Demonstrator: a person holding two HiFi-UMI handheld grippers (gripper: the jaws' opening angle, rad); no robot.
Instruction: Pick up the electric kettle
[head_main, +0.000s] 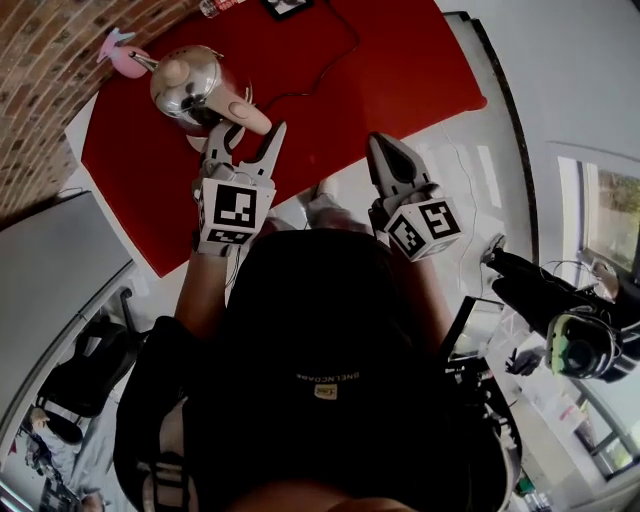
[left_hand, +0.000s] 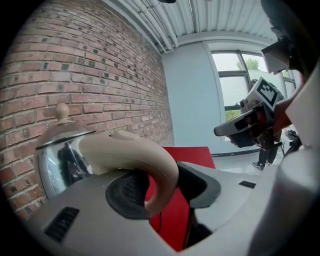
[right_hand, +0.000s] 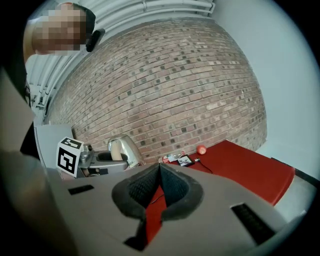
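Observation:
The electric kettle (head_main: 188, 88) is shiny steel with a cream knob and a curved cream handle (head_main: 245, 115). It is at the back left of the red cloth (head_main: 400, 70). My left gripper (head_main: 248, 130) is shut on that handle. In the left gripper view the handle (left_hand: 145, 155) curls down between the two dark pads, with the kettle body (left_hand: 60, 155) just beyond. My right gripper (head_main: 386, 142) hangs to the right, apart from the kettle, its pads meeting at the tips with nothing between them. The right gripper view shows the kettle (right_hand: 122, 147) held in the left gripper (right_hand: 100, 162).
A pink object (head_main: 125, 55) lies behind the kettle by the brick wall (head_main: 40, 60). A black cable (head_main: 340, 50) crosses the cloth. A red ball (right_hand: 201, 149) and small items sit at the back. A grey cabinet (head_main: 50, 260) stands left; equipment (head_main: 580, 340) sits right.

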